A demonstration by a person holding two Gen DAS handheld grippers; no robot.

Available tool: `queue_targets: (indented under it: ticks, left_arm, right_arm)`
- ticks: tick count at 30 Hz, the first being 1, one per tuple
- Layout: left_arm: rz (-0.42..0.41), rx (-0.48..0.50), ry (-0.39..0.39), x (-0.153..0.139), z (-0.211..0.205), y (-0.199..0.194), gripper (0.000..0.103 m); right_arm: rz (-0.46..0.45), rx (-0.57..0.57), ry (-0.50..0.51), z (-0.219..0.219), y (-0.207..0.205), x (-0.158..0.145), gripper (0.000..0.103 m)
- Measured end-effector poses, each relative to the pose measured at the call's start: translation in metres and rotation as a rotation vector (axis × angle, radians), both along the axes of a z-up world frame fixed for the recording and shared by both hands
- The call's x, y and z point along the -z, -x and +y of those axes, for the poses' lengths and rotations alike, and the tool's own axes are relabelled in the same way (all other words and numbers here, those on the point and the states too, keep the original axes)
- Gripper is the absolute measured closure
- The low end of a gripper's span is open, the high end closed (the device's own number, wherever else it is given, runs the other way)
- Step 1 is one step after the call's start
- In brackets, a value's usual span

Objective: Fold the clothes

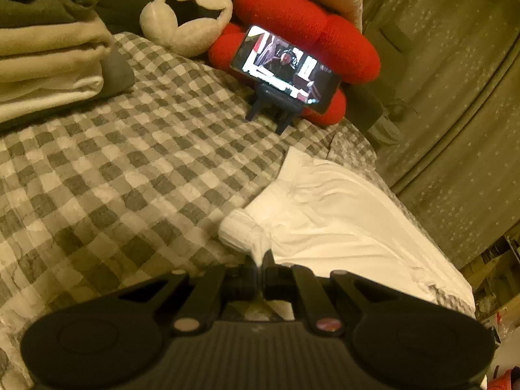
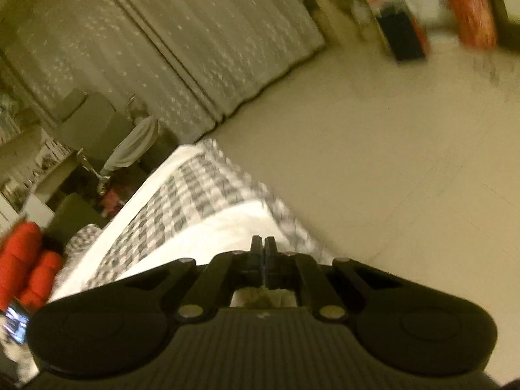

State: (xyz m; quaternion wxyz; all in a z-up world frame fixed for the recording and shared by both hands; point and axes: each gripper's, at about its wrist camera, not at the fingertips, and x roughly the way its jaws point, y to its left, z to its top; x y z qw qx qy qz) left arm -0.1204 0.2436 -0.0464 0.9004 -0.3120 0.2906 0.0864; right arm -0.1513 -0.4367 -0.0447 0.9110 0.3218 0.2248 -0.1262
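White garment [image 1: 328, 214] spread at the bed's [image 1: 130, 169] right edge.
Left tongs [image 1: 261, 260] pinched shut on its ribbed hem; right tongs [image 2: 263, 243] closed, apparently gripping white fabric at the bed's corner, blurred.

Dim yellowish indoor light is tinting both fisheye views, edges are bending strongly, the right wrist view is smearing with motion blur, and the lit rectangular phone screen [image 1: 284, 70] is glowing brightly.
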Motion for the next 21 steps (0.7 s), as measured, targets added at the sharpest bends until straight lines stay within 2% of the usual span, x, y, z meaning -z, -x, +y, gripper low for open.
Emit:
queue_targets:
  ticks: [7,12,18,21]
  left_arm:
    - [-0.008,0.008,0.041,-0.004,0.003,0.006,0.100]
    - [-0.010,0.012,0.082,-0.006,0.007,0.009,0.100]
    - [0.003,0.031,0.059,-0.005,0.003,0.010,0.100]
    - [0.015,0.038,0.048,-0.003,0.001,0.009,0.100]
  right_arm:
    - [-0.026,0.095,0.103,0.002,0.021,-0.011,0.101]
    - [-0.034,0.126,0.114,0.001,0.027,-0.007,0.101]
    - [-0.085,0.143,0.159,0.001,0.025,-0.024,0.101]
    - [-0.070,0.163,0.153,-0.005,0.026,-0.017,0.101]
